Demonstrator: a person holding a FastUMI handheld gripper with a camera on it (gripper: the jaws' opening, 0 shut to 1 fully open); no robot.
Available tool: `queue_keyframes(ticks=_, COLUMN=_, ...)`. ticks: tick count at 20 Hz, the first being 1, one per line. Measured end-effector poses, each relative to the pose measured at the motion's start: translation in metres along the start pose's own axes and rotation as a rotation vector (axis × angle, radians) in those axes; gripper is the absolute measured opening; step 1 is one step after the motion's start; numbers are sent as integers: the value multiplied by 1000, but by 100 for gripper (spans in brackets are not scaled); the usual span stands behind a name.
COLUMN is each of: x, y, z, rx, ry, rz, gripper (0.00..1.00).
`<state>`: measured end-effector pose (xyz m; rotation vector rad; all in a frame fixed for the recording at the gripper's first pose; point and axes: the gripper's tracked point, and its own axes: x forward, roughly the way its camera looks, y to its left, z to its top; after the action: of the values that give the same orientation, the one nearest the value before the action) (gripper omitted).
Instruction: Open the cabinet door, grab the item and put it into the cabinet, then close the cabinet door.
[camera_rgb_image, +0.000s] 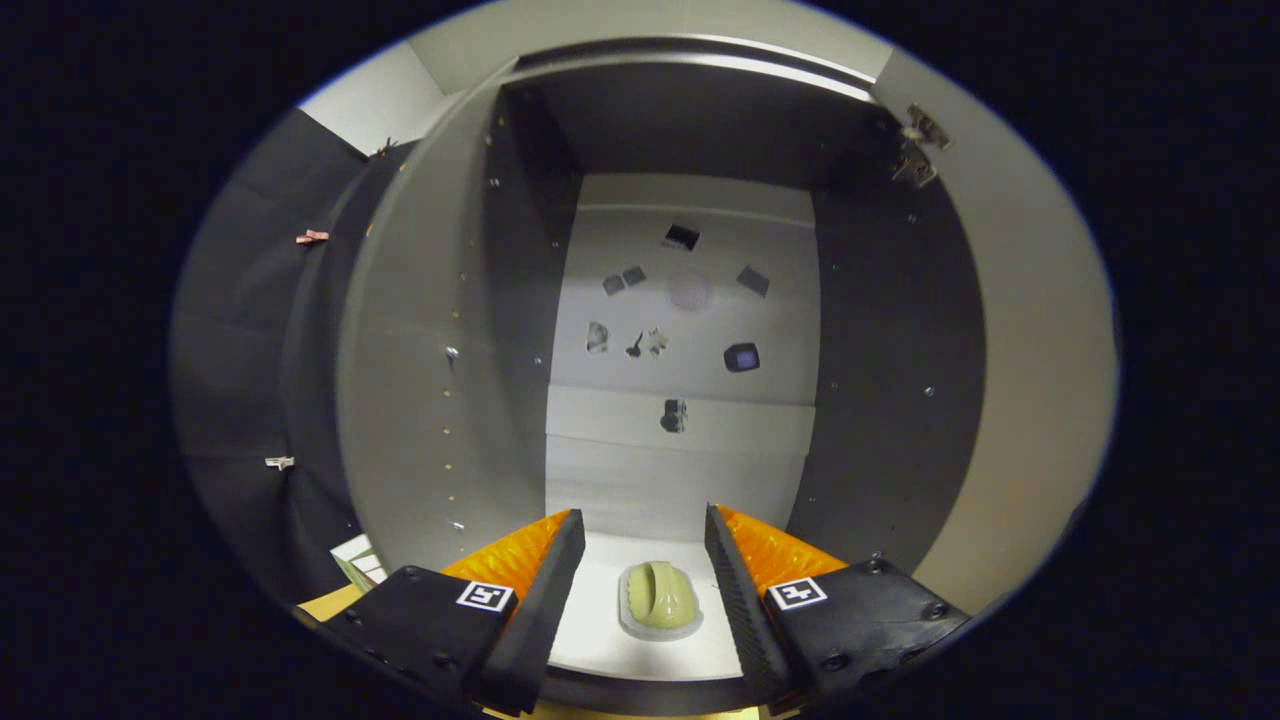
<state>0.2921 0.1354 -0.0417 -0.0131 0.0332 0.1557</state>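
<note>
Black cloth wall (250, 330) hangs left of the tool, with two small clips (311, 237) pinned on it. A pale ceiling (640, 25) spans above, brighter than the dim surroundings.

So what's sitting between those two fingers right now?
In the gripper view, a small green item lies on the cabinet floor between the open gripper fingers, touching neither.

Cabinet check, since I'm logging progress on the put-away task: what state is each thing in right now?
Cabinet door: swung open, hinge showing.
Cabinet: open, item inside on its floor.
Green item: lying on the cabinet floor, between the fingers, untouched.
Gripper: open, fingers apart on either side of the item.
</note>
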Motion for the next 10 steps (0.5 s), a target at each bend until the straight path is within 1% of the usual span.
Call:
queue_keyframes(ticks=4, x=-54, y=13, z=20, rx=24, ry=-38, rz=11, gripper=97)
queue_keyframes(ticks=6, x=-84, y=12, z=27, rx=14, ry=-48, rz=-4, gripper=97)
queue_keyframes(ticks=8, x=-114, y=11, z=35, rx=-31, ry=-72, rz=-11, gripper=97)
queue_keyframes(ticks=10, x=-151, y=18, z=28, rx=-56, ry=-47, rz=25, gripper=97)
